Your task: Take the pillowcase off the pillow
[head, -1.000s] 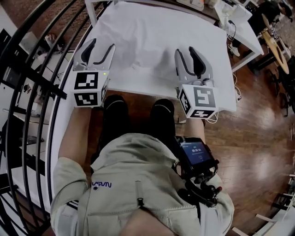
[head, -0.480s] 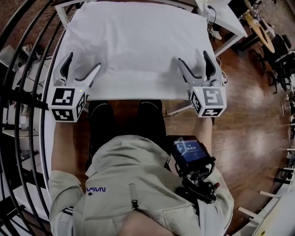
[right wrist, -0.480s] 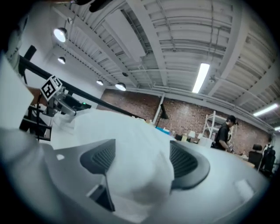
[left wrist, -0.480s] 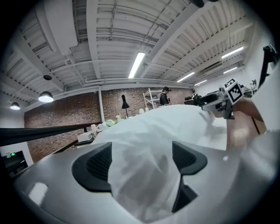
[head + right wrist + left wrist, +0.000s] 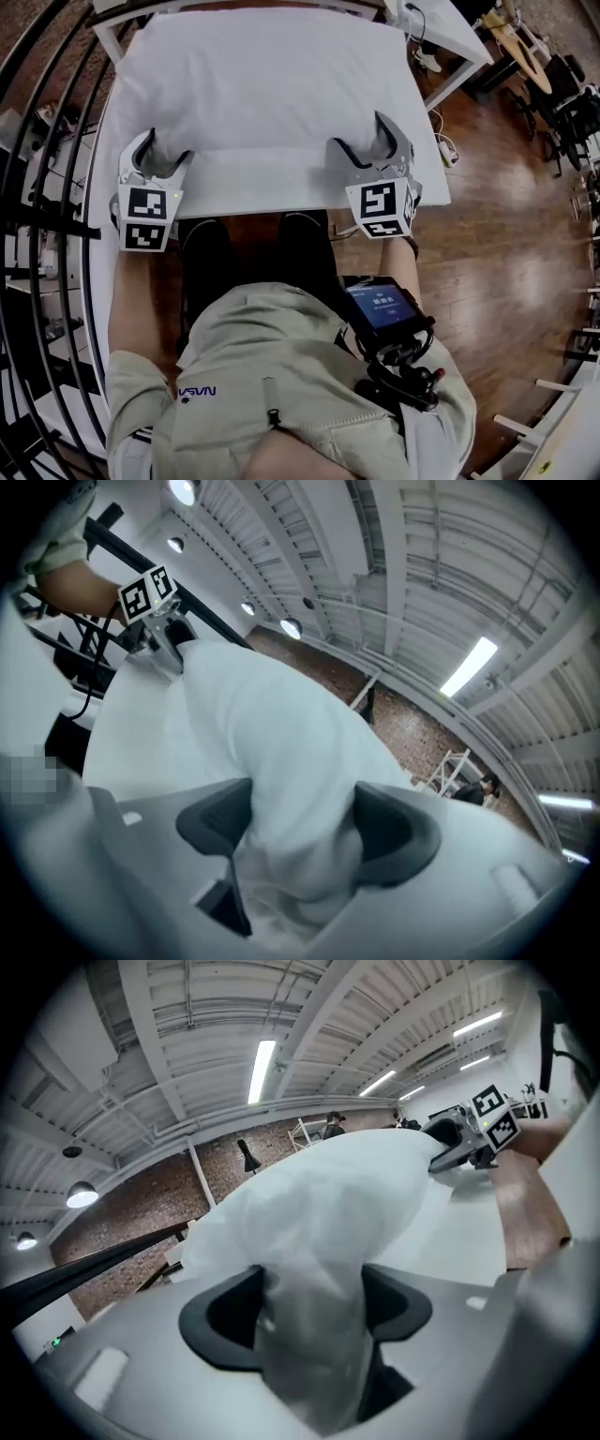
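A white pillow in its pillowcase (image 5: 262,84) lies on a white table (image 5: 272,183), with its near edge toward me. My left gripper (image 5: 161,155) is at the near left corner. Its jaws have just been closing, and in the left gripper view a bunched fold of the pillow (image 5: 309,1269) is pinched between its pads (image 5: 314,1307). My right gripper (image 5: 364,141) straddles the near right corner. Its jaws have just been opening and stand wide, with the corner of the pillow (image 5: 291,789) bulging between them (image 5: 300,827).
A black curved railing (image 5: 56,187) runs along the left. Another white table (image 5: 450,37) stands at the back right over a wooden floor (image 5: 506,234), with cables near it. A device with a screen (image 5: 382,307) hangs at my waist.
Both grippers have come down and outward from above the pillow to its two near corners. Each now has a corner of the pillow between its jaws.
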### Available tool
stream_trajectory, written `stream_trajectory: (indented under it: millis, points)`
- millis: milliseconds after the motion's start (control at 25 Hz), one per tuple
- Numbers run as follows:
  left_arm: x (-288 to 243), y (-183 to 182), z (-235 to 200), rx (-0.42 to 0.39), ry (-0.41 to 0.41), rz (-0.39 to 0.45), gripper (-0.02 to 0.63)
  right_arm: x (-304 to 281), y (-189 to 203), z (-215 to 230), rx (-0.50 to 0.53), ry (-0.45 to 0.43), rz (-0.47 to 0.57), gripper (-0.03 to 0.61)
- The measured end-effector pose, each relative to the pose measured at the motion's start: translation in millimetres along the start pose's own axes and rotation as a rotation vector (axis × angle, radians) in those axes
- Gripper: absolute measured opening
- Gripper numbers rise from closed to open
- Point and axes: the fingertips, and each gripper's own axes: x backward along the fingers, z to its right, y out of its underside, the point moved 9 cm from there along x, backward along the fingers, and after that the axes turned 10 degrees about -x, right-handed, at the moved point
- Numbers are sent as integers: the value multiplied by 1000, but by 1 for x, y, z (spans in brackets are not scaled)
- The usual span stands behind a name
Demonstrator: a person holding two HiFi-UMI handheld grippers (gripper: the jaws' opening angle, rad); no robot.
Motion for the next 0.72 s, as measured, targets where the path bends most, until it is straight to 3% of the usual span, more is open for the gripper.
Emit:
stream_trajectory:
  millis: [160,320,440,600,720]
  points:
    - [5,-14,2,29,-22,63,200,8,-11,1,-5,13,82,174]
    - [28,-41,-4,17,-65,148,125,23,-35,12,-18,12,167,44]
    - [56,-69,-15,-17,-100,183,84,41,-62,23,22,18,192,20]
    - [92,-117,-35,-145,-70,157,58,67,-101,47,77,-12,174,18]
    - [116,-147,-47,-242,-12,119,57,86,-126,64,57,-68,154,17]
